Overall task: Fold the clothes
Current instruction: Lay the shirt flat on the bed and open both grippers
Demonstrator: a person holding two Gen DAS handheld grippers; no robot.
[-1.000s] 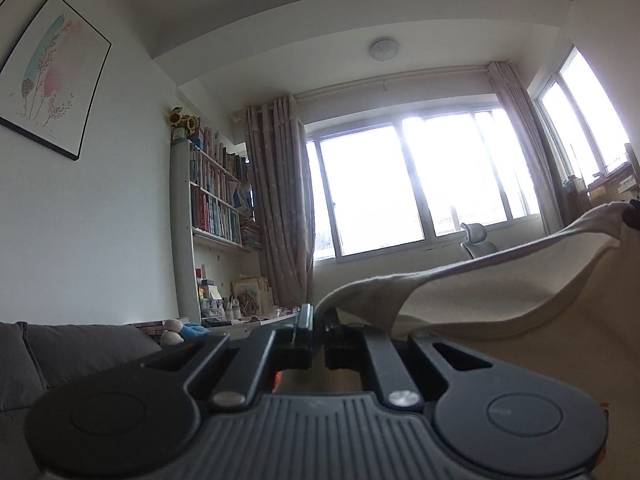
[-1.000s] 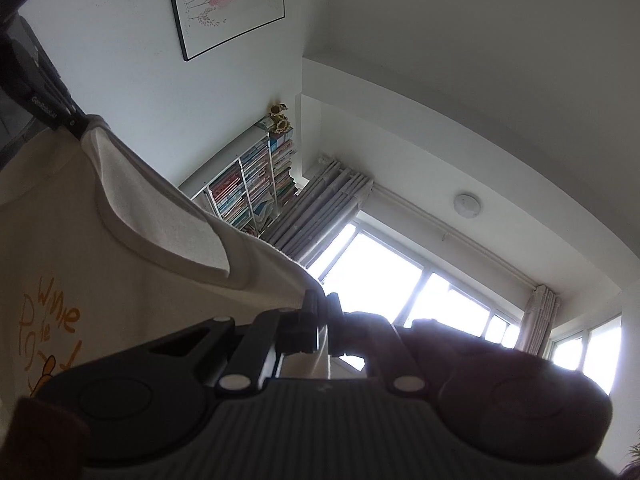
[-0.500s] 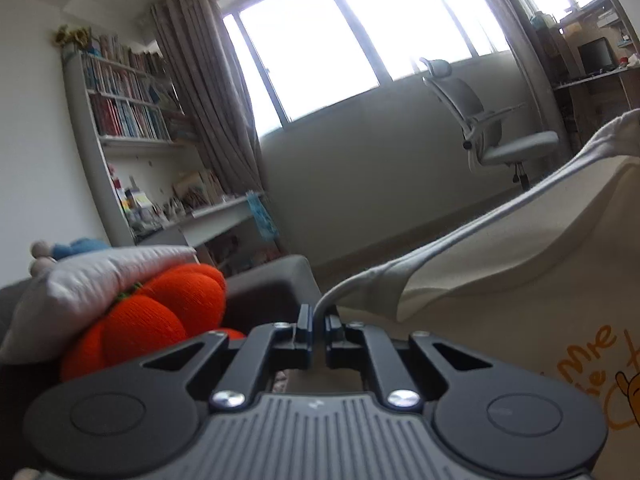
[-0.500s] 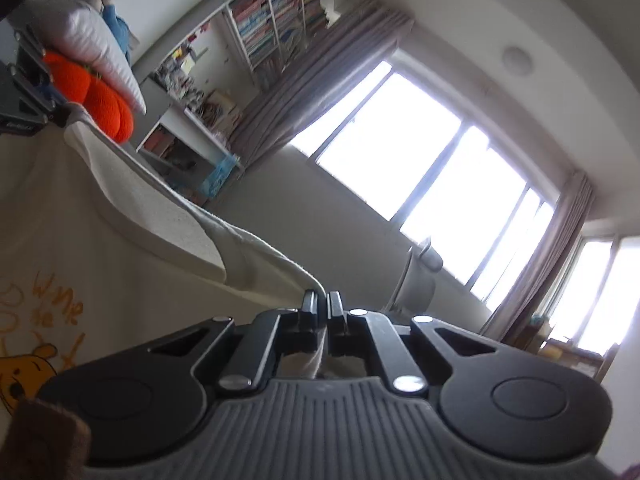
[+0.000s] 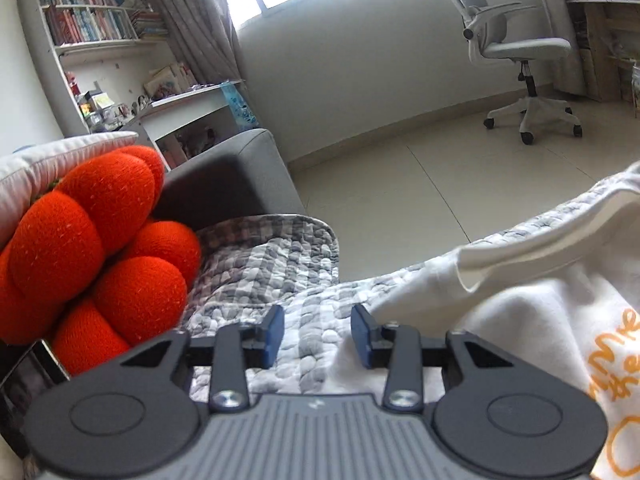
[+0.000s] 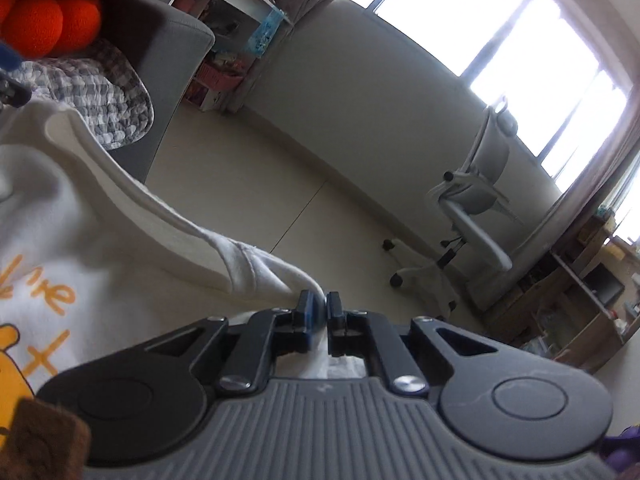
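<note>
A white shirt [image 5: 520, 320] with orange lettering and a cartoon print lies spread over a grey checked quilt [image 5: 272, 264] on the sofa. My left gripper [image 5: 317, 334] hovers low over the shirt's shoulder edge. Its jaws are opening, the blue pads [image 5: 274, 332] stand apart, and no cloth is pinched between them. In the right wrist view the shirt [image 6: 120, 248] stretches from the left to my right gripper [image 6: 319, 304], which still pinches the other shoulder by the collar. Its jaws are just beginning to ease apart, with the cloth between them.
An orange knotted cushion [image 5: 100, 256] and a white pillow [image 5: 48, 160] lie at the left beside the grey sofa arm [image 5: 228, 176]. Beyond are a tiled floor [image 5: 400, 184], an office chair [image 5: 520, 52], a bookshelf [image 5: 88, 20] and a desk.
Both grippers swung down from the ceiling and window toward the sofa, laying the shirt onto the quilt. The left gripper let go of the shoulder and opened. The right one kept its hold.
</note>
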